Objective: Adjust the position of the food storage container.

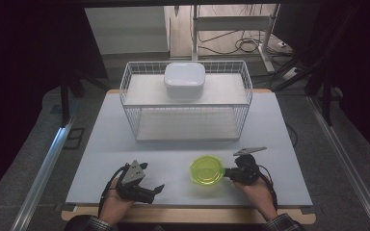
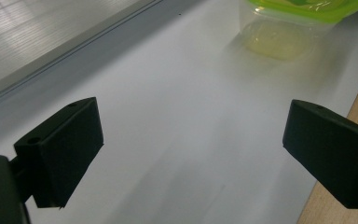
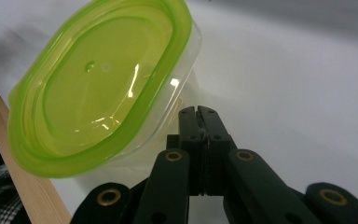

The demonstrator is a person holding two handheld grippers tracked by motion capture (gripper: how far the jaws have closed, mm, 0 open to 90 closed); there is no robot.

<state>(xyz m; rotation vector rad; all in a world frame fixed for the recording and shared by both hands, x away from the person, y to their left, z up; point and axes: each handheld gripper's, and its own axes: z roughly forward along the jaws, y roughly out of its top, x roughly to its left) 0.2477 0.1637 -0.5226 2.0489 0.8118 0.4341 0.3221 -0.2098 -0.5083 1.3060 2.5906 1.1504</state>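
One clear plastic tub with a lime-green lid sits touching our pressed-together right gripper, well apart from our spread left gripper.

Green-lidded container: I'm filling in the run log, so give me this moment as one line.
left gripper: open, empty | right gripper: shut, tips at green-lidded container wall | white lidded box: on wire rack | table

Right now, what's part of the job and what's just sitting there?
In play:
- green-lidded container
- right gripper, jaws shut, at the container's edge
- left gripper, open, nothing between its jaws

Just there:
- wire basket
- white lidded box on the basket's shelf
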